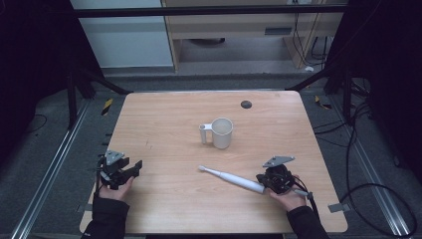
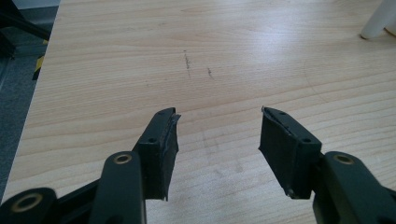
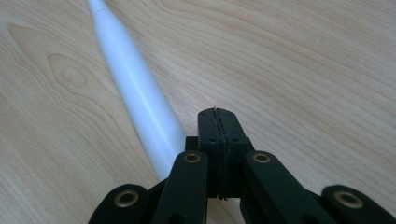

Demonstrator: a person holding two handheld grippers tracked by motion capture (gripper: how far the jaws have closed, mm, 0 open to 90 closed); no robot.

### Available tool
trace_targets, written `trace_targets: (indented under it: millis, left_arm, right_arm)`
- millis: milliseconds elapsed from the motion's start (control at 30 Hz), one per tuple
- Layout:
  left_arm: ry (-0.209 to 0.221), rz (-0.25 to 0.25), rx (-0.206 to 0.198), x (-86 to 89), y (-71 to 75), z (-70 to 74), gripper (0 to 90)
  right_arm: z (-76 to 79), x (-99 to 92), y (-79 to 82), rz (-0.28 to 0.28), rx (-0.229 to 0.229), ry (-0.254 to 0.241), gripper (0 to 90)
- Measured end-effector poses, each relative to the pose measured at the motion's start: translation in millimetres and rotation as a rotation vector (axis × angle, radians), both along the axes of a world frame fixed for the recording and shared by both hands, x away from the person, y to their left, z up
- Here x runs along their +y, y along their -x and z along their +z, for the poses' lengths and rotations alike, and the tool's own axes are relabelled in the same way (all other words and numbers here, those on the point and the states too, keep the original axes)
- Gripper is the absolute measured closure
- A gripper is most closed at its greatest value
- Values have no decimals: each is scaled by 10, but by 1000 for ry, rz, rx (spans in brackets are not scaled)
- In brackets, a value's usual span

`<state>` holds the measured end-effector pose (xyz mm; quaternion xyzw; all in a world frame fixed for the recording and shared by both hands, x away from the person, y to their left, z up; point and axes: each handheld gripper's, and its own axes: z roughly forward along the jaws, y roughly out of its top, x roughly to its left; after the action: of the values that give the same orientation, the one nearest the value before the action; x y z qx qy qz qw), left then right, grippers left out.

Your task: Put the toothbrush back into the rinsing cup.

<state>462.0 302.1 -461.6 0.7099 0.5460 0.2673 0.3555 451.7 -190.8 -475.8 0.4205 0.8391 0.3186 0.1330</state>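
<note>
1. High view shows the right hand-held gripper [image 1: 266, 183] at the desk's [image 1: 164, 124] five o'clock, touching the thick end of a white electric toothbrush [image 1: 230, 179] that lies flat, its brush tip toward ten o'clock.
2. Right gripper view shows its jaws pressed fully together with nothing between them; the toothbrush [image 3: 135, 93] lies just beside them at eleven o'clock, not gripped.
3. The step in hand looks like the approach before a pickup: the jaws would need to open and straddle the handle.
4. The left hand-held gripper [image 2: 217, 135] hovers at eight o'clock, jaws wide and empty over bare wood.
5. A white mug [image 1: 220, 132] stands upright at the desk's centre, well apart from the brush; nothing blocks the way between them.
</note>
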Motion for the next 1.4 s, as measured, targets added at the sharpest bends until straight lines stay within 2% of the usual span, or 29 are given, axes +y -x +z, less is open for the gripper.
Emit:
trace_targets:
  millis: [733, 1133, 1400]
  left_arm:
    - [0, -6, 3, -1, 1, 1, 454]
    - [3, 2, 7, 6, -12, 0, 452]
    - [-1, 0, 11, 3, -27, -6, 449]
  right_arm:
    - [-12, 90, 86, 18, 27, 10, 891]
    - [121, 21, 11, -24, -37, 29, 826]
    - [242, 17, -67, -22, -38, 37, 779]
